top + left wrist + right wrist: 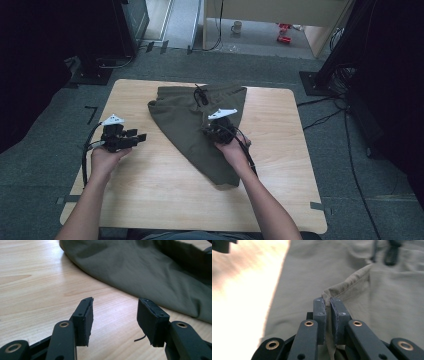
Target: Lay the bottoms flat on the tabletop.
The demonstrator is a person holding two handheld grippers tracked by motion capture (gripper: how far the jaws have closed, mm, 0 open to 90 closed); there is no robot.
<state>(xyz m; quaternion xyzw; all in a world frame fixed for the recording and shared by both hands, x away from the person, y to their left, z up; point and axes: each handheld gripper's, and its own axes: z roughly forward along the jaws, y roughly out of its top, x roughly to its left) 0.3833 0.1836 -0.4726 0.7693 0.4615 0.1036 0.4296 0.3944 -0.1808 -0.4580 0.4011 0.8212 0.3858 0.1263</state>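
Note:
An olive-green garment (187, 120) with a dark drawstring (201, 95) lies folded across the middle of the wooden table (150, 195). My right gripper (207, 131) sits over the garment's right side. In the right gripper view it (328, 301) is shut on a hemmed fold of the cloth (352, 282), which rises between the pads. My left gripper (140, 137) hovers left of the garment above bare wood. Its jaws (115, 301) stand open with nothing between them, and the garment's edge (150, 272) lies just ahead.
The table's left and front areas are bare wood. Off the table, a mug (236, 26) and red items (284, 37) sit on the floor at the back. Black stands and cables (345, 105) are at the right.

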